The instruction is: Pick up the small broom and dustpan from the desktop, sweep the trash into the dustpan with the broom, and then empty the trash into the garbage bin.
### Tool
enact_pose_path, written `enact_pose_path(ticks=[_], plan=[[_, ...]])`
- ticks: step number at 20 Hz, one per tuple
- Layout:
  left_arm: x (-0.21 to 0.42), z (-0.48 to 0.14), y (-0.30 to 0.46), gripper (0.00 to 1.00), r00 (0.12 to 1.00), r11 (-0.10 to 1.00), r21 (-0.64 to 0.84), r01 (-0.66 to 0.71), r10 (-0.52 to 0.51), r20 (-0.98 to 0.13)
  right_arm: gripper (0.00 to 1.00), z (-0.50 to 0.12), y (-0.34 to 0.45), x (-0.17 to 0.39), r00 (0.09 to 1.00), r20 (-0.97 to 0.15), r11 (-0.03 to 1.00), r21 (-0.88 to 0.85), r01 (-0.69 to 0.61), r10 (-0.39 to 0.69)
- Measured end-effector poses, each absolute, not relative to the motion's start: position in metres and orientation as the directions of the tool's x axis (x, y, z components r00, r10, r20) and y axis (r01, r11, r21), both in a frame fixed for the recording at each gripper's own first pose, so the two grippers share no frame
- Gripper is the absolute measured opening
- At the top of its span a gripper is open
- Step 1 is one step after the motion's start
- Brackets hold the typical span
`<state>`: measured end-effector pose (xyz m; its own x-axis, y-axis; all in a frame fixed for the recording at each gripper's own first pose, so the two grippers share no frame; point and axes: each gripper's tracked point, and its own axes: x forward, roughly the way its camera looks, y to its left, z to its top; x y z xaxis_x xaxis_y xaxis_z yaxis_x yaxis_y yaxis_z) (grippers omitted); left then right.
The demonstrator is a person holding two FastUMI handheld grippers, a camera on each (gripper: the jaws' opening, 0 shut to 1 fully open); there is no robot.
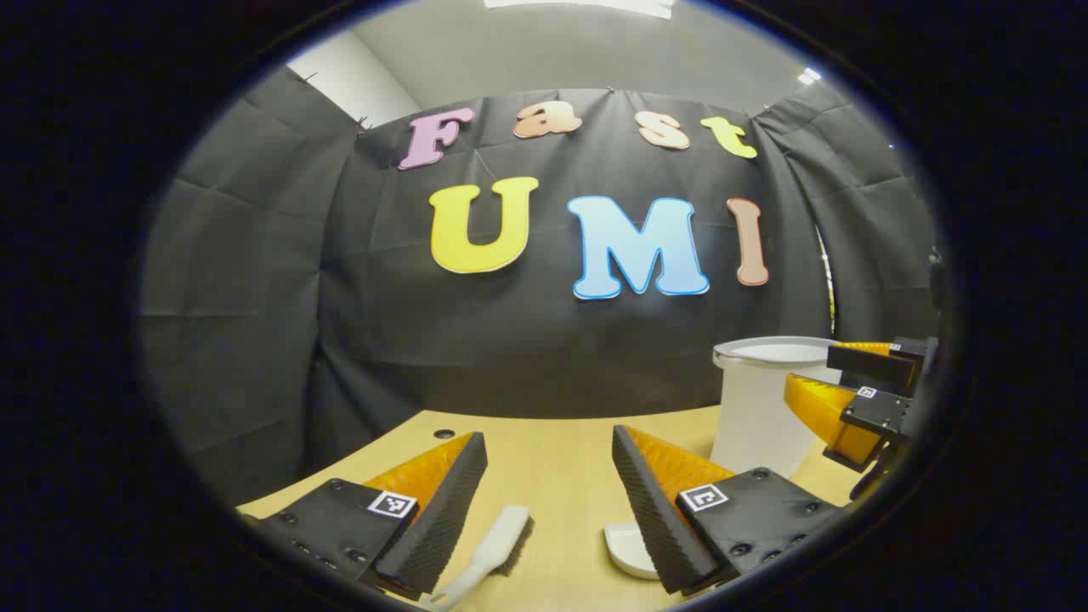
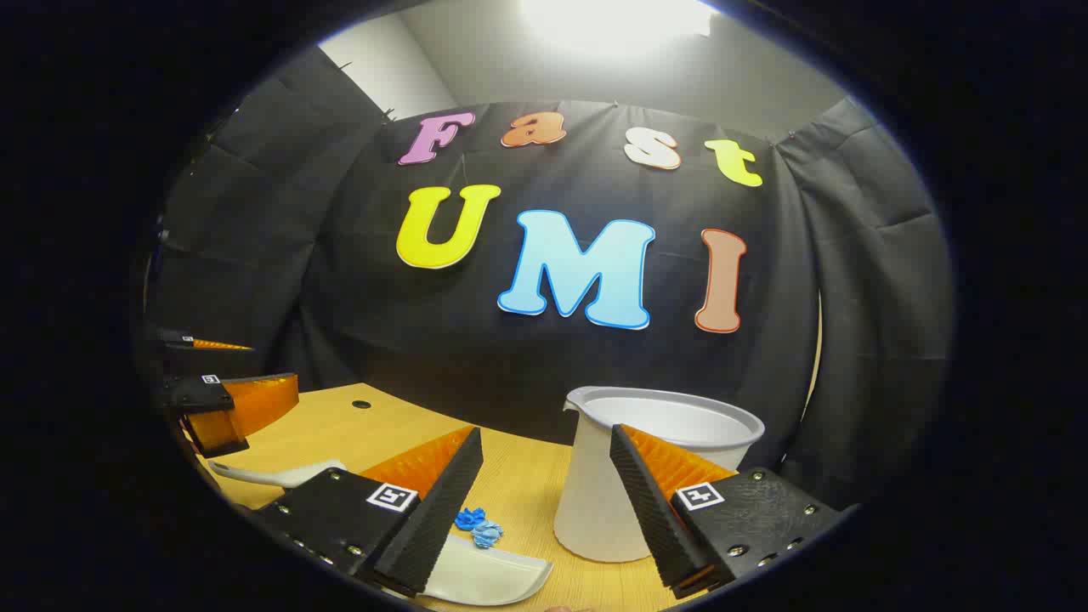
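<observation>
The left gripper (image 1: 548,501) hangs above the pale wood-grain tabletop (image 1: 552,450) with its jaws spread wide, holding nothing; the fingers are black ribbed wedges backed with orange plastic. Between them lies the small broom (image 1: 489,557), white plastic with a slim handle and dark bristles, and just beside it the rounded white edge of the dustpan (image 1: 625,548).

In the right gripper view, the right gripper (image 2: 544,501) is likewise wide apart and empty. Under its left finger lies the dustpan (image 2: 484,578), smooth and shallow, near the front edge of the tabletop (image 2: 518,476). Two crumpled blue scraps of trash (image 2: 478,525) sit just beyond its rim. The garbage bin (image 2: 595,493), a white tapered bucket with a rolled lip, stands near the back edge, bare wood between it and the scraps.
</observation>
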<state>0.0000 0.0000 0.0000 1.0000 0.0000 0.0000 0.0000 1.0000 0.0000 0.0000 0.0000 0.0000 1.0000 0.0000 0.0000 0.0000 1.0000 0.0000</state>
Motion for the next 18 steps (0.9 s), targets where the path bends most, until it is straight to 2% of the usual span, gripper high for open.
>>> enact_pose_path(ticks=[3, 4, 7, 8, 10, 11, 12, 15, 16, 18], plan=[[0.008, -0.002, 0.009, 0.96, 1.0, 1.0, -0.01, -0.002, 0.002, 0.002, 0.95, 0.0, -0.002, 0.0, 1.0, -0.012, 1.0, 0.02, 0.0, 0.0], [0.013, -0.004, 0.009, 1.0, 1.0, 1.0, -0.008, 0.016, -0.016, -0.002, 0.95, 0.0, -0.002, 0.0, 0.999, -0.009, 0.999, 0.012, 0.034, -0.034], [0.021, -0.006, 0.013, 0.93, 0.997, 0.998, 0.008, 0.069, -0.069, -0.017, 0.94, 0.0, -0.007, -0.004, 0.993, -0.022, 0.993, 0.034, 0.114, -0.113], [0.023, -0.002, 0.016, 1.0, 0.997, 0.997, 0.01, 0.08, -0.08, -0.008, 0.95, 0.001, -0.009, -0.005, 0.991, -0.016, 0.99, 0.036, 0.134, -0.133], [0.027, 0.001, 0.017, 0.97, 0.994, 0.993, 0.018, 0.113, -0.113, -0.007, 0.95, 0.002, -0.013, -0.008, 0.985, -0.027, 0.984, 0.044, 0.172, -0.17], [0.029, 0.001, 0.016, 0.93, 0.992, 0.991, 0.023, 0.129, -0.129, -0.004, 0.95, 0.005, -0.013, -0.009, 0.984, -0.025, 0.982, 0.055, 0.179, -0.178], [0.029, 0.002, 0.017, 0.96, 0.991, 0.99, 0.025, 0.136, -0.136, -0.004, 0.95, 0.004, -0.015, -0.01, 0.982, -0.029, 0.98, 0.054, 0.189, -0.188], [0.032, 0.0, 0.013, 0.97, 0.986, 0.986, 0.003, 0.169, -0.169, -0.017, 0.95, 0.006, -0.014, -0.013, 0.979, -0.04, 0.979, 0.041, 0.201, -0.199], [0.033, -0.003, 0.013, 0.93, 0.986, 0.986, 0.0, 0.167, -0.167, -0.024, 0.95, 0.007, -0.015, -0.013, 0.979, -0.042, 0.979, 0.038, 0.202, -0.2], [0.034, -0.005, 0.013, 0.96, 0.986, 0.986, -0.003, 0.166, -0.166, -0.031, 0.95, 0.008, -0.015, -0.013, 0.98, -0.038, 0.979, 0.044, 0.198, -0.197]])
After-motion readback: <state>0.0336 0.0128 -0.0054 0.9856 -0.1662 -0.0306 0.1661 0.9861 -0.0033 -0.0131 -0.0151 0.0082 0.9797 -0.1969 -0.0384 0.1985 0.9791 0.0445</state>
